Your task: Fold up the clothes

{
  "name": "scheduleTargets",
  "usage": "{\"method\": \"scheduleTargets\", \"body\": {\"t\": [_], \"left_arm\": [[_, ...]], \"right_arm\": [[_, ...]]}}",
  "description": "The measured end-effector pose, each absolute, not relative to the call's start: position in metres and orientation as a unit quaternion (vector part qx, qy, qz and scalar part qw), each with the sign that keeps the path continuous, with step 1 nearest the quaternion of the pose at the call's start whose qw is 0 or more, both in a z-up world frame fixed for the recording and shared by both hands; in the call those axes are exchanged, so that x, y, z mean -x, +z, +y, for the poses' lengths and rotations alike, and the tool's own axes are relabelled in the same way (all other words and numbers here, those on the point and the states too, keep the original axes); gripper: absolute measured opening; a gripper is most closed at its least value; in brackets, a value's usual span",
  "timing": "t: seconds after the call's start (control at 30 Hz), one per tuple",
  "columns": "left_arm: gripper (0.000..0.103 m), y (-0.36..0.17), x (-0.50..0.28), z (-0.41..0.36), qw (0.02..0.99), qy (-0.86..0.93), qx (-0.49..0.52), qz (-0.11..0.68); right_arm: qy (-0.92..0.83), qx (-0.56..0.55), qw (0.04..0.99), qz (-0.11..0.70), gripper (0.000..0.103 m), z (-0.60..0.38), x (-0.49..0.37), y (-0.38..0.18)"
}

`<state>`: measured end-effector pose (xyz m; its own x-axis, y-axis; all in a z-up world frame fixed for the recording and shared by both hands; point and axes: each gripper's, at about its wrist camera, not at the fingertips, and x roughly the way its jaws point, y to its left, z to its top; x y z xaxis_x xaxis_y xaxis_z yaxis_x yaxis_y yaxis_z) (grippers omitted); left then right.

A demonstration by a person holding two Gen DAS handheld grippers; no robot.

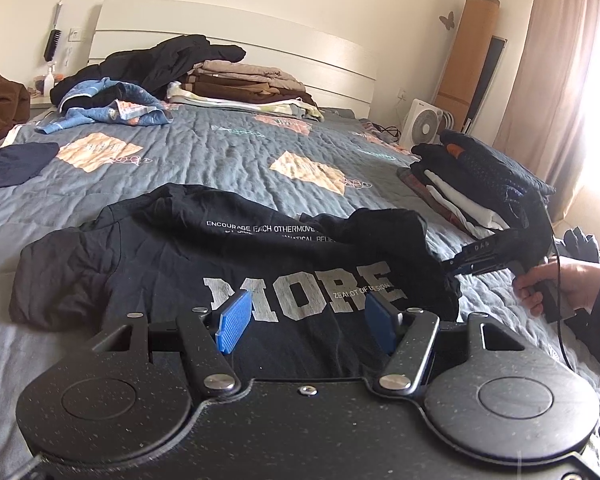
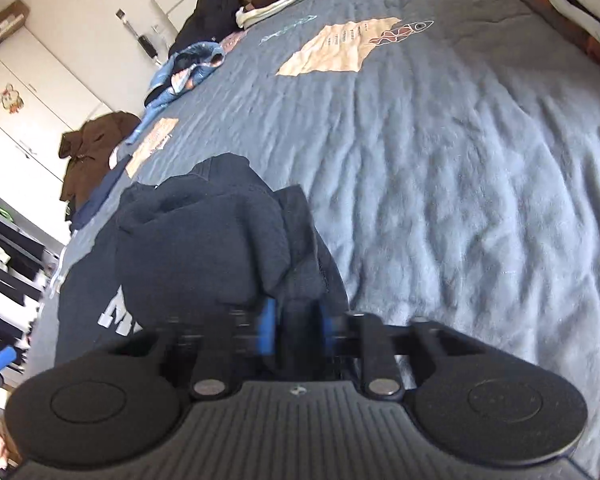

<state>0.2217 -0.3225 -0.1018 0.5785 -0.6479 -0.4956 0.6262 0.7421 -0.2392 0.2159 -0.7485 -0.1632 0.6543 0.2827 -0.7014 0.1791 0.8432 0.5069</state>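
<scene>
Left wrist view: black T-shirt [image 1: 172, 264] reads "MORE", "ZEALOT OF DESIGN".

blurred: right gripper [image 2: 296, 326] pads and the shirt fold between them | hidden: lower hem of black T-shirt [image 1: 172, 264] behind left gripper [image 1: 308, 322] body | cut off: right-side folded stack [image 2: 572, 8] at frame edge; hand [image 1: 556, 286] at right edge | unreadable: second line of shirt's small print

Bare quilt [image 1: 228, 160] beyond the black T-shirt [image 1: 172, 256]; folded stack [image 1: 460, 188] just right of it
</scene>
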Motion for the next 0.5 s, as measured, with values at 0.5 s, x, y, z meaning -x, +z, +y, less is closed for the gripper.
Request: {"method": "scheduleTargets", "body": {"t": [0.5], "left_arm": [[0.062,-0.097,-0.218,-0.322,0.887,-0.368,0.019,0.279]], "right_arm": [[-0.187,-0.155,0.883,0.402,0.013,-0.805,-0.153,-0.125]]}}
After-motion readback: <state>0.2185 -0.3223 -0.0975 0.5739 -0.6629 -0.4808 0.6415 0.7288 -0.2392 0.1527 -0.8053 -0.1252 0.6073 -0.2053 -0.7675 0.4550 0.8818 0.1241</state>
